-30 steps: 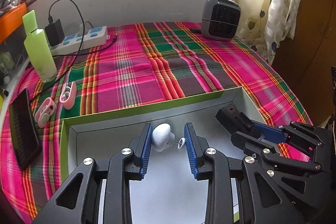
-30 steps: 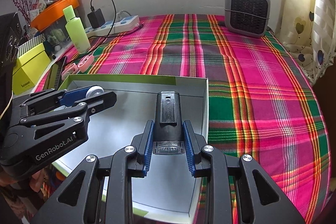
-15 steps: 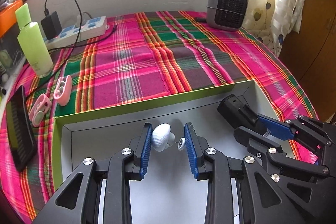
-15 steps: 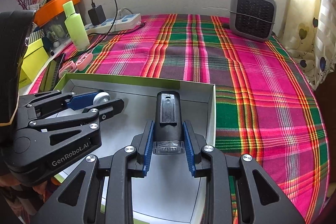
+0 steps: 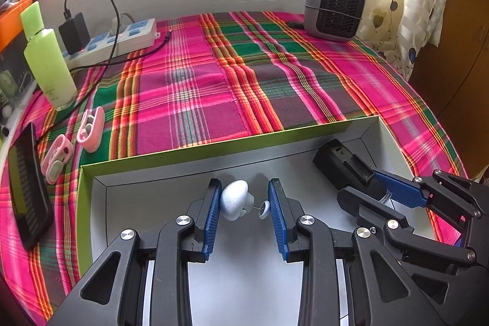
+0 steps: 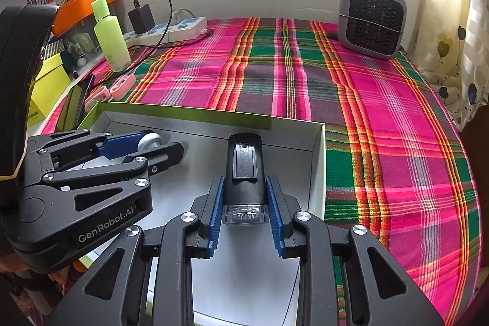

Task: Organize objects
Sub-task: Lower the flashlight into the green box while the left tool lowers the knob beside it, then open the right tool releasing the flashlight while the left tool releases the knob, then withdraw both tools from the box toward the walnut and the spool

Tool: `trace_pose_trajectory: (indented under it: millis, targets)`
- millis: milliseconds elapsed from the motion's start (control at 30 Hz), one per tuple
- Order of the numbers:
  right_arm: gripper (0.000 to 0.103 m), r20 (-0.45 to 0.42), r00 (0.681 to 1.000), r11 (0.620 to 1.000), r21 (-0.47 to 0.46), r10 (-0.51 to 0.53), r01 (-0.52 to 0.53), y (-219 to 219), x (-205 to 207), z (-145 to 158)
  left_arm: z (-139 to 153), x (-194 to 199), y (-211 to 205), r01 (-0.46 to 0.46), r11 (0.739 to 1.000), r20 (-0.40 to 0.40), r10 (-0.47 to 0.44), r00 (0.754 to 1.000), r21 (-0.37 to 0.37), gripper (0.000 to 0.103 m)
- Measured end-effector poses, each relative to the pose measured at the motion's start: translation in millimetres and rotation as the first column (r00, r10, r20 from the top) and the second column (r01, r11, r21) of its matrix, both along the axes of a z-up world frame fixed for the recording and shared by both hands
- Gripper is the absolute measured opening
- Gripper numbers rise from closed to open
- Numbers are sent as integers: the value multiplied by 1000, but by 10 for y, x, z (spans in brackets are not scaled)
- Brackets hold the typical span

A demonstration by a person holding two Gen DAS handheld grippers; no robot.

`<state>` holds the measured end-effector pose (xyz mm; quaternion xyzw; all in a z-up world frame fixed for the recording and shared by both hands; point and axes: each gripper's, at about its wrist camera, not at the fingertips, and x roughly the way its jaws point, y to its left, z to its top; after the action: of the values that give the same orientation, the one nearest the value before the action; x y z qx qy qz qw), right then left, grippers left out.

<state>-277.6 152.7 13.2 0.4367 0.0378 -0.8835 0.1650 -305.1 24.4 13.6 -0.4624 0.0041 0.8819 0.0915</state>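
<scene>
A shallow box with a green rim [image 5: 214, 146] and a pale grey inside lies on the plaid cloth; it also shows in the right wrist view [image 6: 189, 114]. My left gripper [image 5: 244, 199] is shut on a small white knob-shaped object [image 5: 233, 199] with a thin pin, held over the box floor. My right gripper [image 6: 246, 197] is shut on a black torch-like device [image 6: 244, 170] with a clear lens end, held over the box's right part. In the left wrist view the device [image 5: 342, 162] and right gripper [image 5: 394, 194] sit at the right.
Two pink clips [image 5: 91, 129] and a dark phone-like slab [image 5: 26, 188] lie left of the box. A green bottle [image 5: 45, 57], a power strip with charger [image 5: 116, 35] and a grey heater [image 5: 334, 8] stand at the back by the wall.
Both grippers have drawn back a little and risen, so the box appears farther ahead. Each still holds its object.
</scene>
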Motion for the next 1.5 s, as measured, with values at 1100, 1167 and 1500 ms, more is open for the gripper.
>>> trace_pose_trajectory:
  millis: [1100,1167,1500]
  targets:
    - [35,-49,998,999,-47,-30,28,99,253,178,256,368,-200,-55,998,-47,56,997,29,44]
    - [35,-54,998,998,-54,-35,32,124,309,197,275,444,-237,-60,997,-49,62,997,37,44]
    - [35,-76,996,996,-80,-37,31,246,618,279,416,836,-399,-81,995,-90,86,992,62,44]
